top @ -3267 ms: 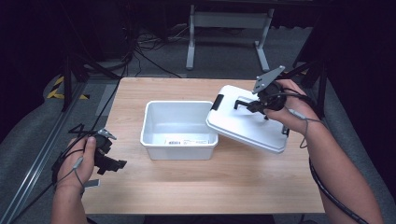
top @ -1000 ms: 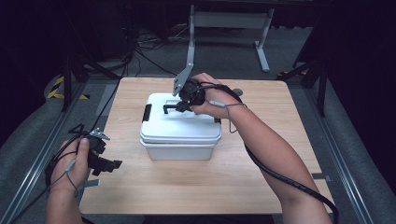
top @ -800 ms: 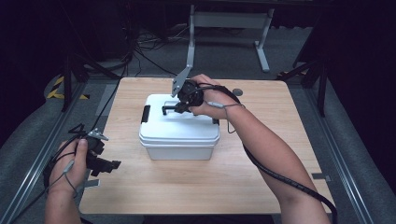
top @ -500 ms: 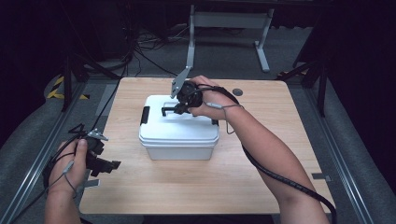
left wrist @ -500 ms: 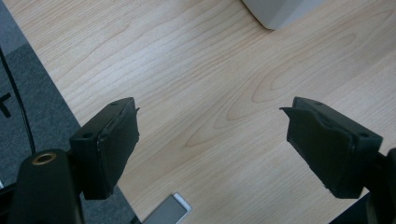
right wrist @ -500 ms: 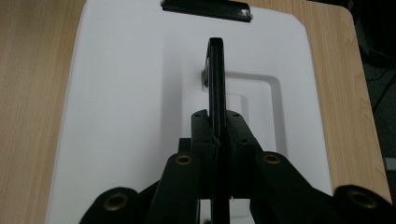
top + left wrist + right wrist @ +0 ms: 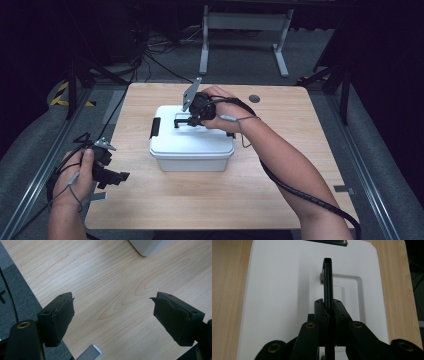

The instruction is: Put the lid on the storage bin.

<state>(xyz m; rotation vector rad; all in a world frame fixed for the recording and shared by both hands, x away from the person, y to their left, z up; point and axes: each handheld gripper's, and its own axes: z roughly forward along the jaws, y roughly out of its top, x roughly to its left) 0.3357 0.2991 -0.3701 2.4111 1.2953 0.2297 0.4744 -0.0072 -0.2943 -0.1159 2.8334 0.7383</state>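
A white plastic box [image 7: 192,160] stands at the middle of the wooden table with its white lid [image 7: 170,141] resting on top. My right gripper [image 7: 186,121] is shut on the lid's black handle [image 7: 328,280], which stands upright between the jaws above the lid [image 7: 277,290]. A black latch [image 7: 155,127] shows at the lid's left end. My left gripper [image 7: 120,176] hovers open at the table's front left edge, over bare wood [image 7: 112,290], nothing between its fingers [image 7: 58,317]. A corner of the box [image 7: 150,245] shows at the top of the left gripper view.
The wooden table [image 7: 300,165] has free room to the right of and in front of the box. A round dark grommet [image 7: 255,98] sits at the back of the table. Grey floor and cables lie to the left. A metal stand [image 7: 240,30] is behind the table.
Over the last seconds my right gripper carried the lid from the right side of the table onto the box. In the last second it has barely moved. My left gripper stayed still.
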